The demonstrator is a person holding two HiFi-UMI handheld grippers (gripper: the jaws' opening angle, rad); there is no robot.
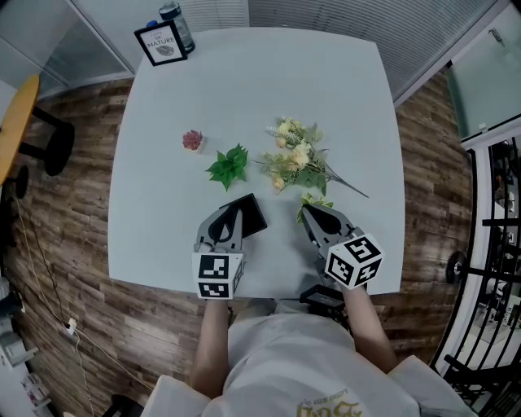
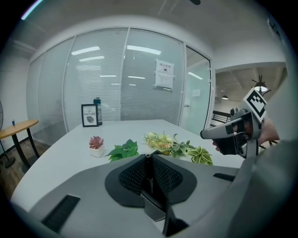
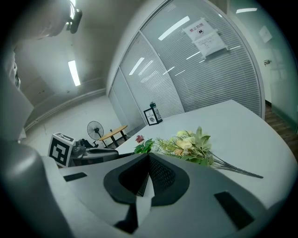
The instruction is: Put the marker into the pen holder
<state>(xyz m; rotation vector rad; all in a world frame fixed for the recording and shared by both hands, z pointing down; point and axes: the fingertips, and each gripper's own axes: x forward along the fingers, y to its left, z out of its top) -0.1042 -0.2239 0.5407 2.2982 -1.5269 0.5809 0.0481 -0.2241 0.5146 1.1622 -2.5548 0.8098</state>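
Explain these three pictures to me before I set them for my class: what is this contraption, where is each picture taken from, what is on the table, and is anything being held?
There is no robot here. A person holds a hand tool in each hand; each tool ends in two-fingered tongs and carries a patterned cube. The head view looks down from the person's head and shows the left tongs and the right tongs. The other two pictures come from cameras riding on each tool, looking along its tongs. On the table are a framed picture, a bottle, a small pink potted plant, a green leafy sprig and a flower bouquet. A black object sits at the tips of the left tongs; I cannot tell what it is or whether it is held. The right tongs look closed, with nothing visible between them.
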